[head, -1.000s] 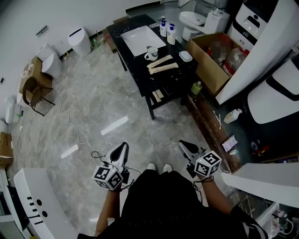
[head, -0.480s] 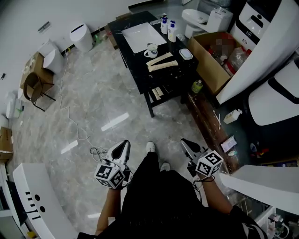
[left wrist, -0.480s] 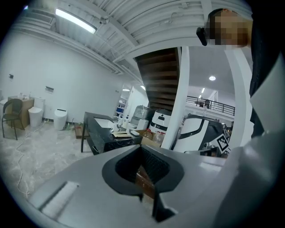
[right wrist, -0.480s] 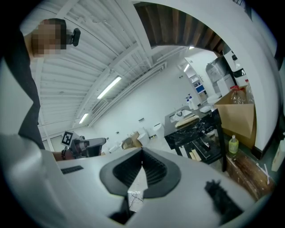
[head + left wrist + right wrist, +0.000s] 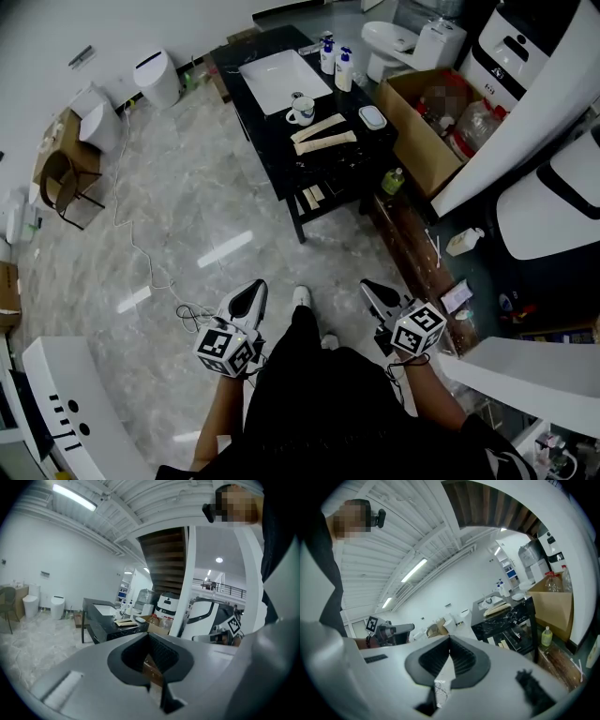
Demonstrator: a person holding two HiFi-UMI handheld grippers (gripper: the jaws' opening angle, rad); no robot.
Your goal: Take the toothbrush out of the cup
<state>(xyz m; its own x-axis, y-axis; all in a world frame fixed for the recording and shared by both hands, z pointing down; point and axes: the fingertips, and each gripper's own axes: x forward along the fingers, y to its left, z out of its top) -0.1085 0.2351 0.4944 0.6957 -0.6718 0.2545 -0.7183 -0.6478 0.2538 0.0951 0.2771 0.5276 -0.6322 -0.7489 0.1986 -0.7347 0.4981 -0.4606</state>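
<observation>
A white cup [image 5: 302, 111] stands on the black table [image 5: 272, 141] far ahead, beside the white basin [image 5: 277, 77]. A dark stub shows at its rim; I cannot tell whether that is the toothbrush. Both grippers hang low over the marble floor, far short of the table. My left gripper [image 5: 247, 298] is shut with nothing in it, its tips [image 5: 149, 635] meeting. My right gripper [image 5: 377, 294] is shut and empty too, its tips [image 5: 450, 638] together. The table shows small in the left gripper view [image 5: 101, 620] and the right gripper view [image 5: 504, 616].
Pale flat strips [image 5: 323, 133] and a soap dish [image 5: 372, 116] lie on the table, with bottles [image 5: 336, 56] at its far end. An open cardboard box [image 5: 427, 122] and white toilets stand to the right. A cable [image 5: 150, 267] trails across the floor at the left.
The person has stepped towards the table, one foot now forward. Both grippers moved a little forward with the body and stayed shut.
</observation>
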